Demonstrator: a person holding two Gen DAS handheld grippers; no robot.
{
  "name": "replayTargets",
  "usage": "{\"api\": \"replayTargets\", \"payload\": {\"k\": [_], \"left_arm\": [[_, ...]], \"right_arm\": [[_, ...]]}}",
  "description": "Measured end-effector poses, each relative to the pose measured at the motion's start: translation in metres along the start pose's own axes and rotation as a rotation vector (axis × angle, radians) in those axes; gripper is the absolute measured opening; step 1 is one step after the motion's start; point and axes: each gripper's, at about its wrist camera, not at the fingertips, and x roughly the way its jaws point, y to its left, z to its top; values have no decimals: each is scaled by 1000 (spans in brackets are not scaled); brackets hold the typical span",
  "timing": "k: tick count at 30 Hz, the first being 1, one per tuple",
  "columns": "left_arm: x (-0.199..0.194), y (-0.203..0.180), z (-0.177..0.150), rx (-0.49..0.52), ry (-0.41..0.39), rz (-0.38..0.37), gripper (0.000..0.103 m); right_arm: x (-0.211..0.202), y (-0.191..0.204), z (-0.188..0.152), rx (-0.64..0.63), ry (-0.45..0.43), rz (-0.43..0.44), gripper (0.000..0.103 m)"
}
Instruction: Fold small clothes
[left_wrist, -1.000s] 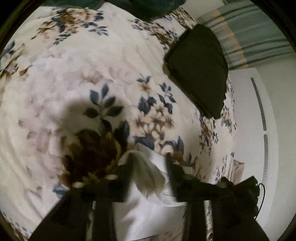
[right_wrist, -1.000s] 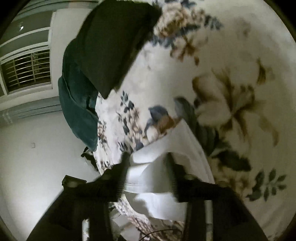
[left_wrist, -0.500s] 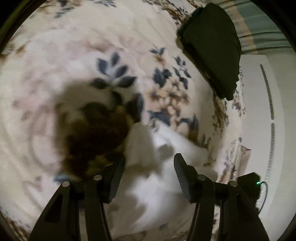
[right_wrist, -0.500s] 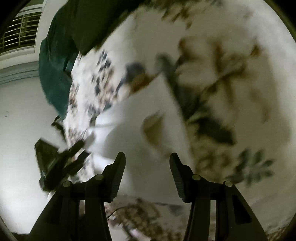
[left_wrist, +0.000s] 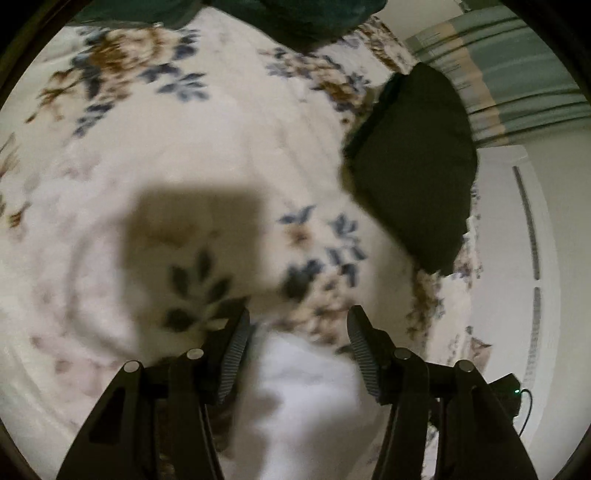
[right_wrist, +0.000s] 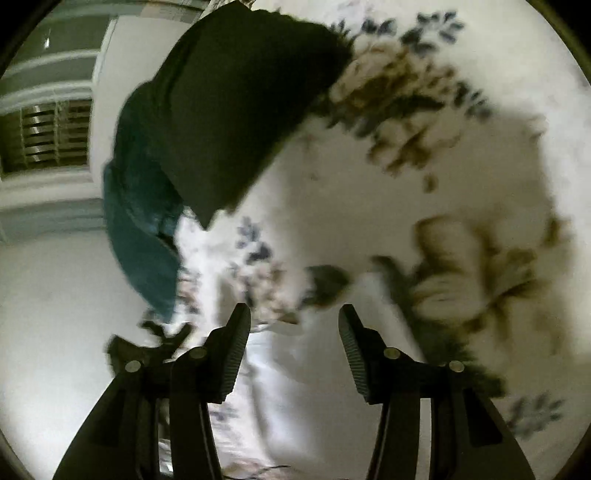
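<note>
One white cloth (left_wrist: 306, 391) lying on bed (left_wrist: 207, 147), low between left gripper (left_wrist: 297, 350) fingers, untouched. Right gripper (right_wrist: 293, 349) above cloth edge. Both spread wide, holding nothing. One dark pillow (right_wrist: 236, 110), one teal blanket (right_wrist: 144, 254) at bed edge.

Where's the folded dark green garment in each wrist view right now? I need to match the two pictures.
Left wrist: dark green garment lies upper right, on the floral bedspread near its edge.
Right wrist: dark green garment fills upper left, above the teal cloth.
Shared landmark: the white garment lying between each gripper's fingers.
</note>
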Motion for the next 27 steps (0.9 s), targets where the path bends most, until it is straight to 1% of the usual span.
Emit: {"api": "replayTargets", "payload": {"k": [2, 4, 6, 7, 9, 10, 11, 12, 13, 15, 16, 18, 20, 21, 23, 26, 27], "left_arm": [[5, 16, -11, -6, 28, 26, 54], [16, 29, -21, -23, 75, 34, 54], [32, 35, -32, -19, 129, 25, 54], [39, 34, -36, -4, 138, 24, 54], [45, 26, -41, 30, 121, 11, 51], [47, 18, -43, 56, 93, -1, 35], [48, 13, -43, 74, 84, -14, 19], [50, 6, -42, 97, 80, -11, 4], [49, 0, -41, 121, 67, 7, 4], [43, -8, -38, 151, 22, 3, 4], [40, -9, -36, 153, 11, 7, 4], [38, -5, -30, 137, 1, 23, 4], [42, 4, -26, 105, 9, 27, 4], [44, 7, -24, 88, 16, 26, 4], [47, 12, -22, 75, 36, 21, 4], [50, 18, -20, 53, 90, 6, 6], [48, 19, -21, 52, 104, 7, 11]], "right_arm": [[-1, -12, -4, -13, 14, -68, 52], [1, -29, -8, 1, 44, -105, 52], [9, -39, -9, 17, 64, -109, 52], [14, -43, -9, 23, 78, -105, 52], [26, -51, -8, 55, 101, -69, 52], [33, -56, -7, 74, 111, -42, 52], [39, -60, -5, 92, 117, -10, 52], [43, -60, -2, 96, 114, 21, 52], [47, -57, -1, 91, 106, 36, 48], [47, -47, 1, 50, 58, -10, 12], [44, -41, 2, 24, 32, -32, 3], [33, -30, 4, -13, -28, -46, 2], [21, -24, 7, -18, -73, -64, 2], [20, -22, 8, -17, -82, -69, 2], [24, -21, 11, -16, -70, -98, 2], [38, -24, 15, -1, -26, -156, 3], [40, -28, 16, 18, -8, -167, 5]]}}
